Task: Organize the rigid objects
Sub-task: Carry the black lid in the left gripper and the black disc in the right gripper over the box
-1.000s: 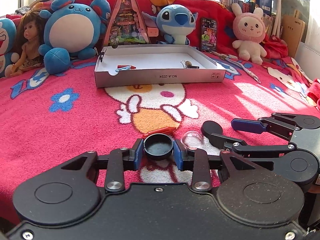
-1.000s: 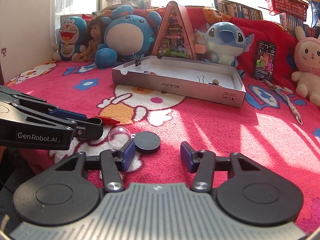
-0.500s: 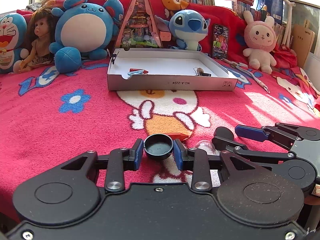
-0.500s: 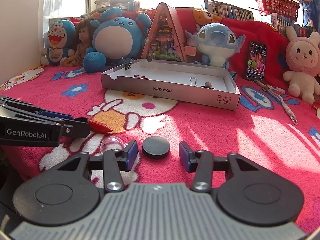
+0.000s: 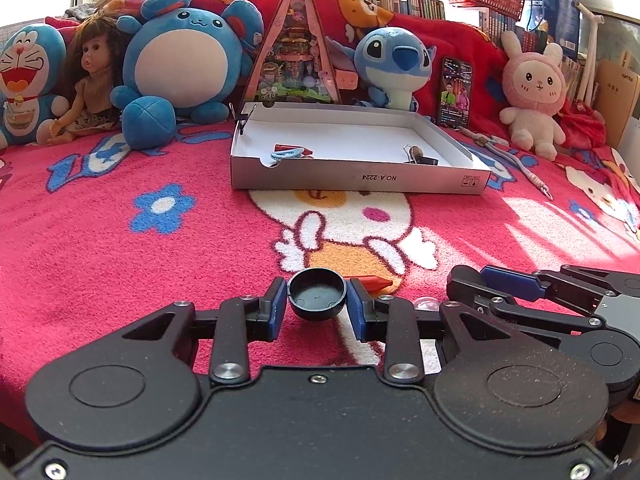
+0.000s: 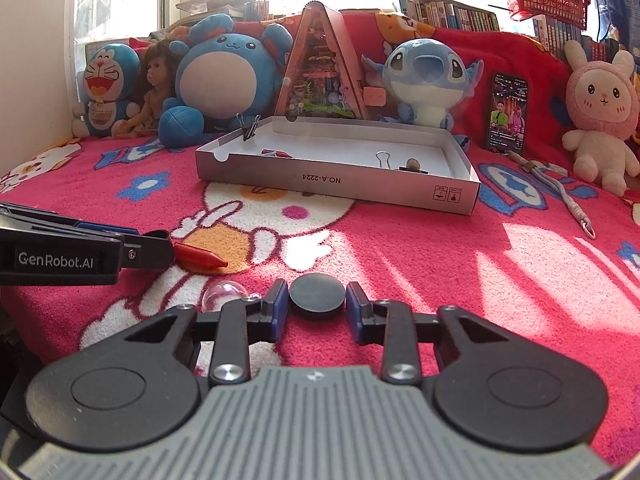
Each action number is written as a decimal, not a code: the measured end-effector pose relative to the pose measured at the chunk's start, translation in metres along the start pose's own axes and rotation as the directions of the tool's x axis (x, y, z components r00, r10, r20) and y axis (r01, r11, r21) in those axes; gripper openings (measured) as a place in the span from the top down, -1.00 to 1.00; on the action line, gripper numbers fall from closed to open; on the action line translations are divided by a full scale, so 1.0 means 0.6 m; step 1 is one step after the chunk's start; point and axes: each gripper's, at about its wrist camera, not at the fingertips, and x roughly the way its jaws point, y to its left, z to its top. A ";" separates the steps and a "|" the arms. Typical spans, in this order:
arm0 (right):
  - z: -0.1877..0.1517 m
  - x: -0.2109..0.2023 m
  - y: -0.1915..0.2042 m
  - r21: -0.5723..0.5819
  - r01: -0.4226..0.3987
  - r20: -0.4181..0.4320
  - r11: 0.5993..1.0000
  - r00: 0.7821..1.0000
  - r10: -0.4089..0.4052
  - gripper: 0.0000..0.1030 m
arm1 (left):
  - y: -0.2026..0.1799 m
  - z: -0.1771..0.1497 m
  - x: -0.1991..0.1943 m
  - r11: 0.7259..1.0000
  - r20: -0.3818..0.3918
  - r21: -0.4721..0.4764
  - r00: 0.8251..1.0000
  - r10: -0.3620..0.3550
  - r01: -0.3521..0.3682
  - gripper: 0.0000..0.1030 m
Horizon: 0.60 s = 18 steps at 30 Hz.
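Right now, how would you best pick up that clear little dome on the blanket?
The clear dome sits round side up, so pinch it low across its widest rim, coming straight down from above. The red crayon lies close behind, probably crowding a level approach.

The red crayon (image 5: 372,281) shows only its tip past the left gripper's finger (image 5: 358,310), and the clear dome (image 5: 426,303) is mostly hidden behind it. Small items inside the shallow box (image 6: 340,188), beside a binder clip (image 6: 383,159), are too small to identify. The box's near wall hides their bases.
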 end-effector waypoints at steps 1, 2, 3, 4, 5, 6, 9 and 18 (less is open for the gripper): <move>0.001 0.000 -0.001 0.001 0.002 0.001 1.000 1.000 -0.002 0.28 | 0.002 0.002 0.000 1.000 0.003 -0.001 1.000 0.002 -0.002 0.40; 0.002 -0.001 -0.002 0.001 0.006 0.002 1.000 1.000 -0.006 0.28 | 0.002 0.003 0.001 1.000 0.005 -0.002 1.000 0.004 -0.004 0.40; 0.003 -0.002 -0.005 0.001 0.014 0.003 1.000 1.000 -0.014 0.28 | 0.005 0.005 0.002 1.000 0.009 -0.003 1.000 0.006 -0.006 0.40; 0.004 -0.003 -0.007 0.003 0.021 0.004 1.000 1.000 -0.021 0.28 | 0.007 0.008 0.003 1.000 0.013 -0.004 1.000 0.009 -0.009 0.40; 0.005 -0.003 -0.010 0.006 0.027 0.005 1.000 1.000 -0.027 0.28 | 0.009 0.011 0.004 1.000 0.018 -0.004 1.000 0.012 -0.012 0.40; 0.007 -0.003 -0.015 0.012 0.034 0.005 0.999 0.999 -0.034 0.29 | 0.010 0.014 0.005 1.000 0.021 -0.004 1.000 0.014 -0.014 0.40; 0.014 -0.002 -0.031 0.036 0.051 0.003 0.998 0.999 -0.051 0.29 | 0.015 0.025 0.010 1.000 0.031 -0.002 0.999 0.022 -0.022 0.40; 0.055 0.010 -0.072 0.086 0.094 0.022 0.992 0.995 -0.097 0.29 | 0.020 0.080 0.039 1.000 0.068 -0.005 0.998 0.014 -0.014 0.40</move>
